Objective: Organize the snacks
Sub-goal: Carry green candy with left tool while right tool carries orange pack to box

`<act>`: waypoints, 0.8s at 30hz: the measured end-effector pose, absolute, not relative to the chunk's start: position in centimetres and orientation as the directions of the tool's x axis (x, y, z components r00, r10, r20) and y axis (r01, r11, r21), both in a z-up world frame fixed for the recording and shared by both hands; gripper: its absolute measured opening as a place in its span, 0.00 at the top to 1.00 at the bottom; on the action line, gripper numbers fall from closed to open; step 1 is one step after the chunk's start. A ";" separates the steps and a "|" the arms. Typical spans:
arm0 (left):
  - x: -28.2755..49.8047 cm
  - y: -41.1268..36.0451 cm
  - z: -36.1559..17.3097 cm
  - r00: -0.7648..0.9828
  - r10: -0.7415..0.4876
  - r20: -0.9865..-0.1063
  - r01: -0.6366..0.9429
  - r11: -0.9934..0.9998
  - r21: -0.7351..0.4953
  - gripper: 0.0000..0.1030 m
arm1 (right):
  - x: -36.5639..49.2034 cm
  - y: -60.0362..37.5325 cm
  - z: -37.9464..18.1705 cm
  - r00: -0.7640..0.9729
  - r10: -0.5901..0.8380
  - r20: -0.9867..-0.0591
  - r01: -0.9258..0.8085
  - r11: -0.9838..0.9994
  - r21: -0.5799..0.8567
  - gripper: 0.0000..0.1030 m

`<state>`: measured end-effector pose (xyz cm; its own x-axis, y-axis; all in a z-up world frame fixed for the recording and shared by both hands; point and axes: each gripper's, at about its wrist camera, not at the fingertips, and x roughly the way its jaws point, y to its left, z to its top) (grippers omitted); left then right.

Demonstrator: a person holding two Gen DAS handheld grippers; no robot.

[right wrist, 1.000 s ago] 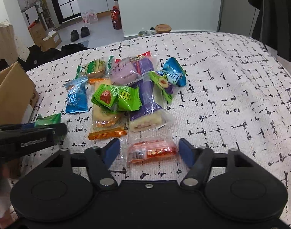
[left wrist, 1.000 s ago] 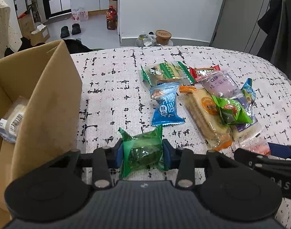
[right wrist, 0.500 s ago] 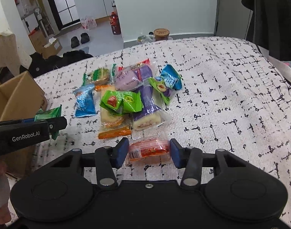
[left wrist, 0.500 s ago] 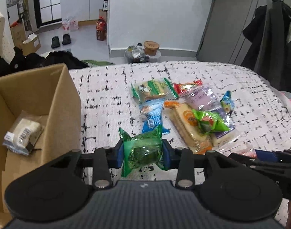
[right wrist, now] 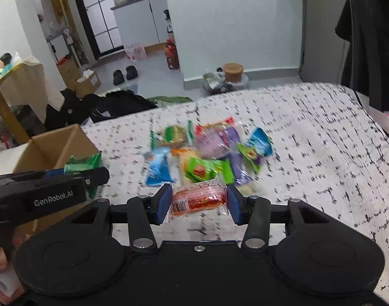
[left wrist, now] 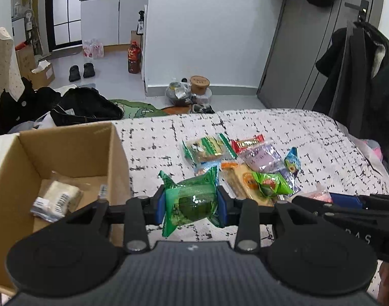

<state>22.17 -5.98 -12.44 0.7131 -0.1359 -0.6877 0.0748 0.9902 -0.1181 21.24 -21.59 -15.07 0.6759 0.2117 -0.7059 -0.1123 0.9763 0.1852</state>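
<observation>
My left gripper (left wrist: pixel 191 204) is shut on a green snack packet (left wrist: pixel 191 200) and holds it in the air, just right of an open cardboard box (left wrist: pixel 74 150). A white wrapped snack (left wrist: pixel 58 199) lies inside the box. My right gripper (right wrist: pixel 197 204) is shut on a red and clear snack packet (right wrist: pixel 198 200), lifted above the cloth. A pile of several snack packets (right wrist: pixel 207 150) lies on the patterned cloth; it also shows in the left wrist view (left wrist: pixel 245 163). The left gripper and green packet show at the left of the right wrist view (right wrist: pixel 83 169).
The white cloth with black marks (right wrist: pixel 322 148) covers the surface. The box (right wrist: pixel 59 148) stands at its left edge. Beyond the far edge lie dark bags and clothes (left wrist: pixel 84 104) on the floor. A dark coat (left wrist: pixel 360 71) hangs at the right.
Both grippers have risen from the cloth. The left one has carried the green packet up toward the box. The right one closed on the red packet and lifted it.
</observation>
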 end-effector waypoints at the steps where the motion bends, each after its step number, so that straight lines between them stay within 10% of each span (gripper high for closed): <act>1: 22.0 -5.8 -12.2 0.716 -0.135 -0.685 0.073 0.990 -0.119 0.63 | 21.2 -21.3 -14.8 0.678 0.217 -0.702 -0.116 0.975 0.189 0.55; 24: 20.9 0.5 -9.2 0.763 -0.033 -0.646 -0.039 0.995 -0.097 0.63 | 21.8 -15.3 -11.8 0.700 0.330 -0.633 -0.209 0.943 0.260 0.55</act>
